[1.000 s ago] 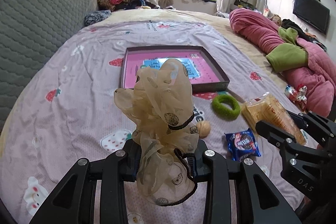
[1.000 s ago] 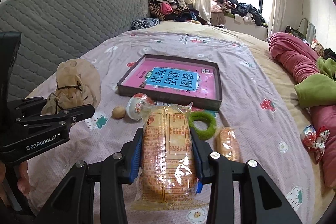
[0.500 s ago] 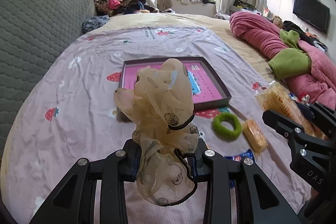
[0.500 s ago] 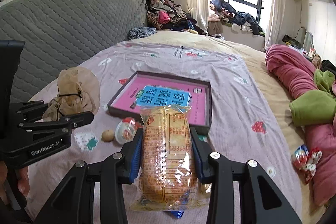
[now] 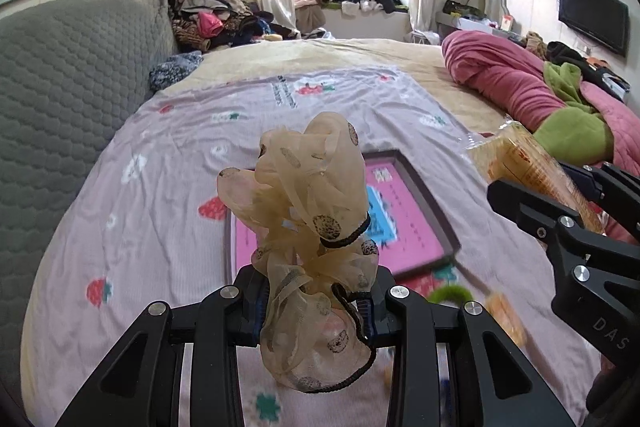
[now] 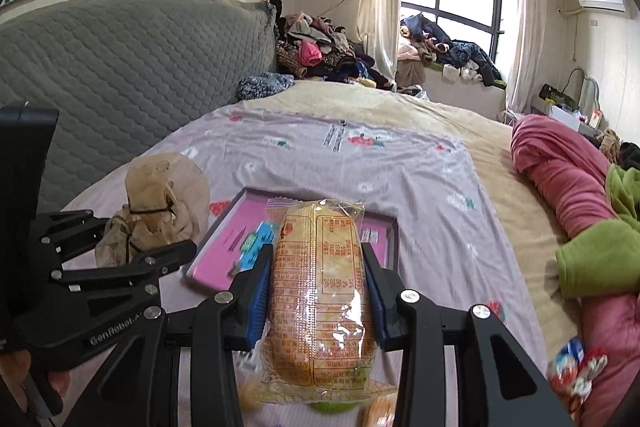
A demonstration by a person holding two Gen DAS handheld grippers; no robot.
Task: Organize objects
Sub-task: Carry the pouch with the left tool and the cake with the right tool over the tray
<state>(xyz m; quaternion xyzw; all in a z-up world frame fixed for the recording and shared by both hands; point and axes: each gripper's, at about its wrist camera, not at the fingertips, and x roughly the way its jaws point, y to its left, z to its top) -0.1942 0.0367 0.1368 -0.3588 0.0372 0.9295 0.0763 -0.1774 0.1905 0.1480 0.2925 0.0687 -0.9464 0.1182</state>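
My left gripper is shut on a beige dotted organza scrunchie and holds it above the bed. It also shows in the right wrist view. My right gripper is shut on a clear-wrapped pack of biscuits, also seen at the right of the left wrist view. A dark tray with a pink and blue card inside lies on the lilac sheet ahead of both grippers; it also shows in the right wrist view.
A green hair ring and a small orange snack pack lie near the tray. A red-white wrapped sweet lies at the right. A pink quilt with a green blanket fills the right side. A grey headboard stands left.
Both grippers have risen and moved forward over the bed with their loads still held. The tray and the small items now sit lower and nearer in both views.
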